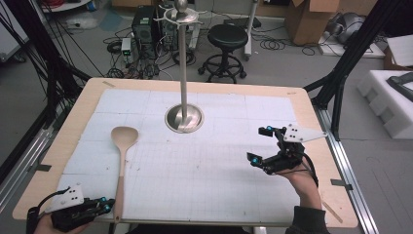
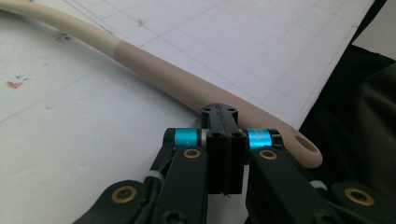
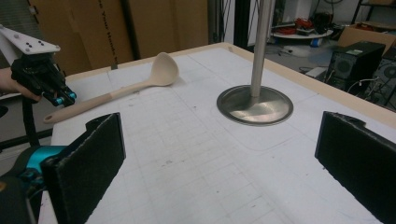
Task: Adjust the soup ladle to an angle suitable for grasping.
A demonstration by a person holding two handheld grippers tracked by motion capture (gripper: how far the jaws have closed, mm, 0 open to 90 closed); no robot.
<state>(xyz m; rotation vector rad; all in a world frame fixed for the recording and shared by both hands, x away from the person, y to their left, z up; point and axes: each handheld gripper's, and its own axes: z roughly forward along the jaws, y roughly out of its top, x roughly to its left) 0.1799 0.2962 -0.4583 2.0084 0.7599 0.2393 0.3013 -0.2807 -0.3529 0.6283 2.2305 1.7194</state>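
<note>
A beige ladle (image 1: 121,161) is found lying flat on the white gridded mat (image 1: 204,161) that covers the desk (image 1: 78,117), in the left half, with its bowl pointing toward the far edge and its handle running back to the near edge close to the near left corner. The left gripper (image 1: 108,206) is held low at that near left corner, just beside the end of the handle. In the left gripper view its jaws are seen pressed together with nothing between them, and the ladle handle (image 2: 187,88) passes just beyond their tips; whether the tips touch it cannot be told. The hanging hole at the handle's end is seen near the mat's edge. The right gripper (image 1: 259,144) is held above the right half of the desk, well apart from the ladle, with its jaws spread wide and nothing between them. A metal stand (image 1: 184,118), made up of a round base and an upright pole with hooks at the top, is noted near the middle of the far half of the desk.
</note>
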